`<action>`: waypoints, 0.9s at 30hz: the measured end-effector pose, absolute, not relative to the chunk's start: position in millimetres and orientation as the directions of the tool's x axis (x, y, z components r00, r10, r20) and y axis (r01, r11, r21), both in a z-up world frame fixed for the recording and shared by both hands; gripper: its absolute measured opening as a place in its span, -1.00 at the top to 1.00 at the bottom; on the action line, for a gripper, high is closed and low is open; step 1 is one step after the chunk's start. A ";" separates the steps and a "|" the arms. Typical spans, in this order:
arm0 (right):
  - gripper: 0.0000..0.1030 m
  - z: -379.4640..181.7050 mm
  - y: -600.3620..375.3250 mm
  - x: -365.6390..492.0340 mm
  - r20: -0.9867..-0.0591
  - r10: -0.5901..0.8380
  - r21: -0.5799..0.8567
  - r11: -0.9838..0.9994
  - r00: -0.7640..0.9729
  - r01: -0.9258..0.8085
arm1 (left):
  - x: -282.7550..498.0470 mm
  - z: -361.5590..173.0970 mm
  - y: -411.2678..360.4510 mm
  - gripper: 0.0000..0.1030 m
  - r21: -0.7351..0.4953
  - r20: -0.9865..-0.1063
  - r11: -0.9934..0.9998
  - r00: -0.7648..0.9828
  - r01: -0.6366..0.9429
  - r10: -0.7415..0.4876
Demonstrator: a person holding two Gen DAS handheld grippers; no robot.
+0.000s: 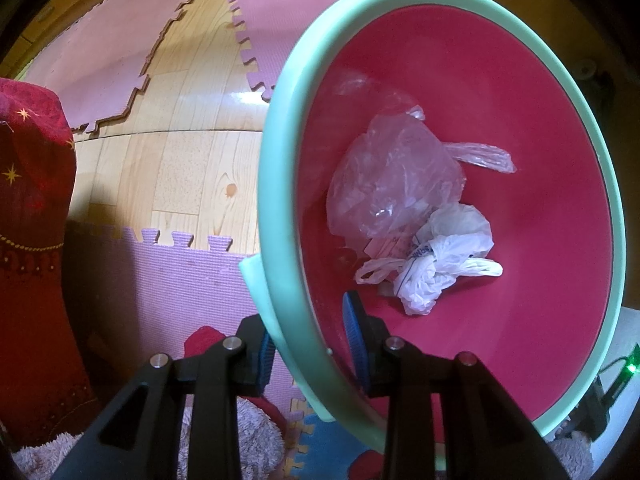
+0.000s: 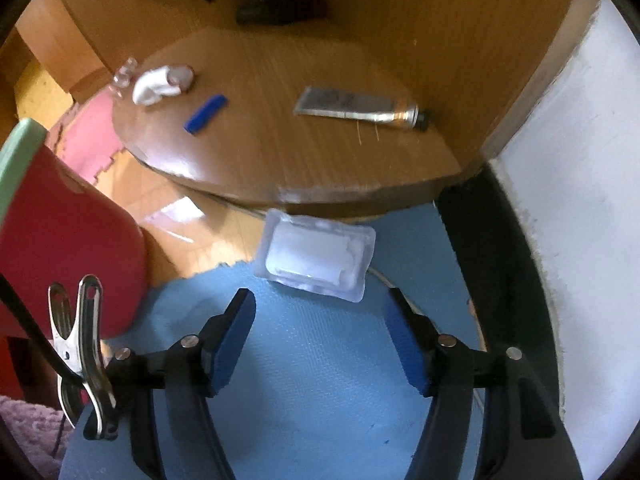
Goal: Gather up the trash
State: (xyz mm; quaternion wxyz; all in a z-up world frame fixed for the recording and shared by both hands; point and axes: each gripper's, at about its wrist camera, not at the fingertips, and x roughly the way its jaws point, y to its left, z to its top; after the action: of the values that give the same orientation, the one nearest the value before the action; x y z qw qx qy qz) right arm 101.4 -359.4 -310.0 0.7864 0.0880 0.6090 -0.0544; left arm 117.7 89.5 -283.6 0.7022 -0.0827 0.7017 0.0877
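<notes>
Trash already lies in the pink bucket (image 1: 540, 128): a crumpled clear plastic bag (image 1: 394, 176) and a knotted white plastic bag (image 1: 436, 264) rest together on its bottom. The bucket has a mint-green rim (image 1: 280, 128), and the left gripper (image 1: 310, 344) pinches that rim, one blue pad outside the wall and the other inside against the pink. Below the bucket, wooden flooring (image 1: 180, 168) shows between pink and purple foam mats (image 1: 168, 276).

In the right wrist view, the right gripper (image 2: 320, 340) has its jaws spread wide with nothing between them. Just ahead of its fingertips, a clear plastic blister tray (image 2: 316, 256) lies on a blue foam mat (image 2: 312, 380), at the edge of a low round wooden table (image 2: 280, 128). On the table sit a squeezed metal tube (image 2: 360, 108), a small blue piece (image 2: 206, 114) and a crumpled white scrap (image 2: 154, 84), well apart from one another. A metal clip (image 2: 80, 344) is fixed at the gripper's left side.
</notes>
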 end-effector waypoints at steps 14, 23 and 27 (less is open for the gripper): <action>-0.32 -368.1 -391.0 119.0 -0.986 0.000 0.047 0.959 0.167 0.278 | 117.9 -283.3 88.4 0.36 0.010 -1.000 0.971 -0.002 -0.239 0.009; -0.38 -381.9 -389.2 126.1 -0.984 0.075 0.123 0.940 0.160 0.318 | 116.6 -282.7 88.1 0.36 0.020 -1.000 0.971 -0.007 -0.237 0.019; -0.63 -392.1 -379.6 135.0 -0.983 0.112 0.153 0.939 0.148 0.308 | 116.6 -283.0 87.9 0.36 0.020 -1.000 0.971 -0.007 -0.236 0.019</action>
State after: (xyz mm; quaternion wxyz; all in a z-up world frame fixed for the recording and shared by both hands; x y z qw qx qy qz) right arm 135.0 -379.6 -392.1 0.7403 0.1615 0.6493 -0.0661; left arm 116.6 87.9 -283.0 0.7002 -0.0771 0.7039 0.0912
